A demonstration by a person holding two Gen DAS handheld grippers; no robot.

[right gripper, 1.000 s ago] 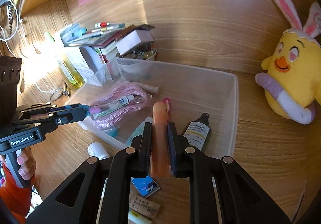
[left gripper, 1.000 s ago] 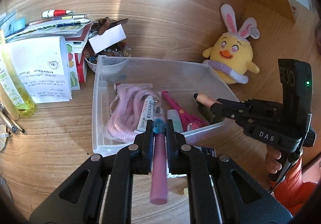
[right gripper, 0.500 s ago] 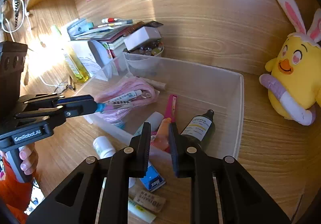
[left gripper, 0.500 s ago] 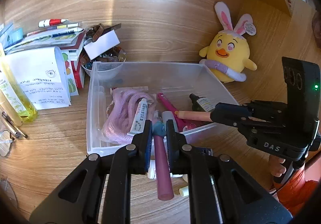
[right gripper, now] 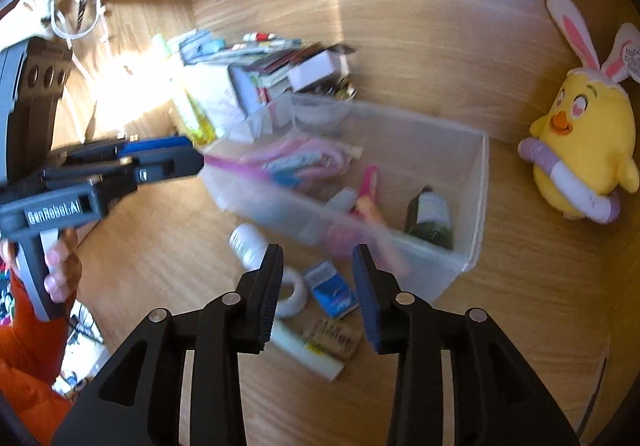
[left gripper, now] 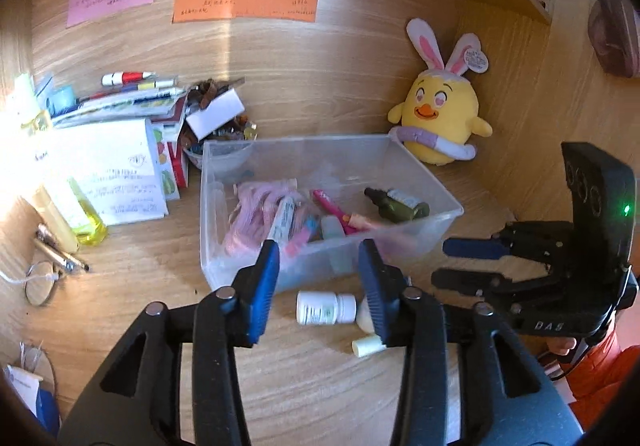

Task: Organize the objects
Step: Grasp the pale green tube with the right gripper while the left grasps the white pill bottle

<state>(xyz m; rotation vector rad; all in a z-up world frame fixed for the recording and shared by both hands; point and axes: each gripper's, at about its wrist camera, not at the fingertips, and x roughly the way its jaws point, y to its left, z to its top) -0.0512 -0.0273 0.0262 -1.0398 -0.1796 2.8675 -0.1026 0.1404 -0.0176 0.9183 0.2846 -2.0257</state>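
Note:
A clear plastic bin [left gripper: 448, 202] [right gripper: 476, 202] sits mid-desk. It holds a pink cord bundle [left gripper: 252, 206], a tube, pink scissors [left gripper: 332, 206], a dark green bottle [left gripper: 396, 206] [right gripper: 430, 214], an orange marker [right gripper: 372, 212] and a pink pen [left gripper: 298, 242]. My left gripper [left gripper: 318, 282] is open and empty, just in front of the bin. My right gripper [right gripper: 318, 286] is open and empty, near the bin's front corner. A white pill bottle [left gripper: 326, 308] [right gripper: 248, 242], a tape roll [right gripper: 292, 292], a blue packet [right gripper: 332, 288] and a pale stick [right gripper: 308, 352] lie on the desk before the bin.
A yellow bunny-eared plush [left gripper: 440, 118] [right gripper: 584, 150] sits right of the bin. Books, papers and pens [left gripper: 120, 126] are stacked at the left, with a yellow bottle [left gripper: 86, 214]. Sticky notes [left gripper: 244, 2] hang on the back wall.
Both grippers opened and pulled back from the bin. The pink pen left my left gripper and the orange marker left my right; both now lie in the bin.

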